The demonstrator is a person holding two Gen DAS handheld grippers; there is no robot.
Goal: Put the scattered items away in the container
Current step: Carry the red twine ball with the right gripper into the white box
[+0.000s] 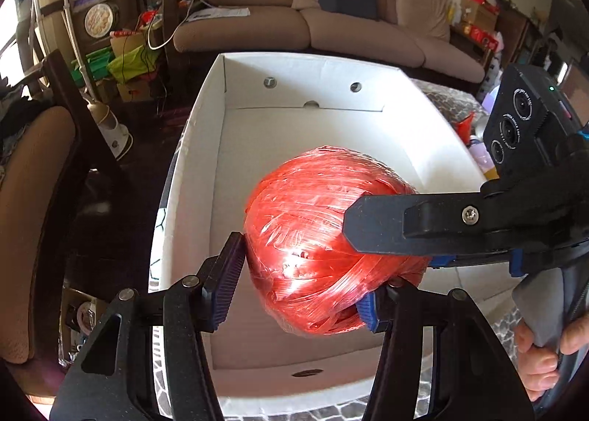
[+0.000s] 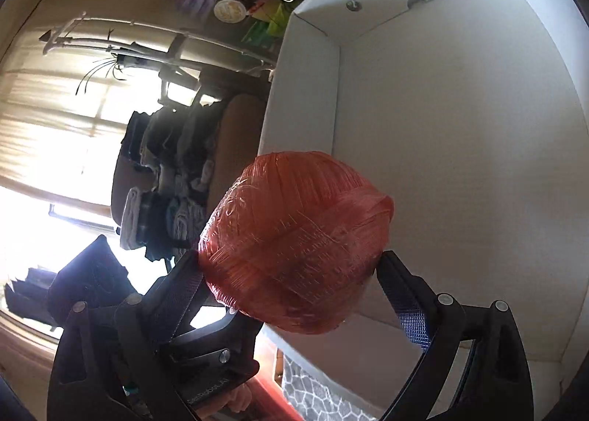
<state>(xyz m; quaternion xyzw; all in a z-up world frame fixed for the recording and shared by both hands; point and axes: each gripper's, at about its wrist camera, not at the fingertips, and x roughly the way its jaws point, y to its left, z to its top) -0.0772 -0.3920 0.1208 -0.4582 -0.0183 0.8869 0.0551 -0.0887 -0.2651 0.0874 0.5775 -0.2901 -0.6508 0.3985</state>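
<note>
A red ball of plastic twine [image 1: 313, 229] hangs over the open white cardboard box [image 1: 200, 133], above its bare floor. My left gripper [image 1: 298, 292] is shut on the ball, one ribbed pad on each side of its lower part. My right gripper [image 1: 390, 248] reaches in from the right, and its black finger [image 1: 375, 225] lies across the ball's right side. In the rolled right wrist view the twine ball [image 2: 294, 237] sits between the right gripper's [image 2: 294, 292] two pads, both touching it, beside the box's wall [image 2: 305, 89].
A brown sofa [image 1: 331, 27] stands behind the box, and a wooden chair [image 1: 40, 200] is at the left. Bottles and small items [image 1: 478, 148] lie right of the box on a patterned cloth [image 1: 508, 329]. A hand [image 1: 545, 358] holds the right gripper's handle.
</note>
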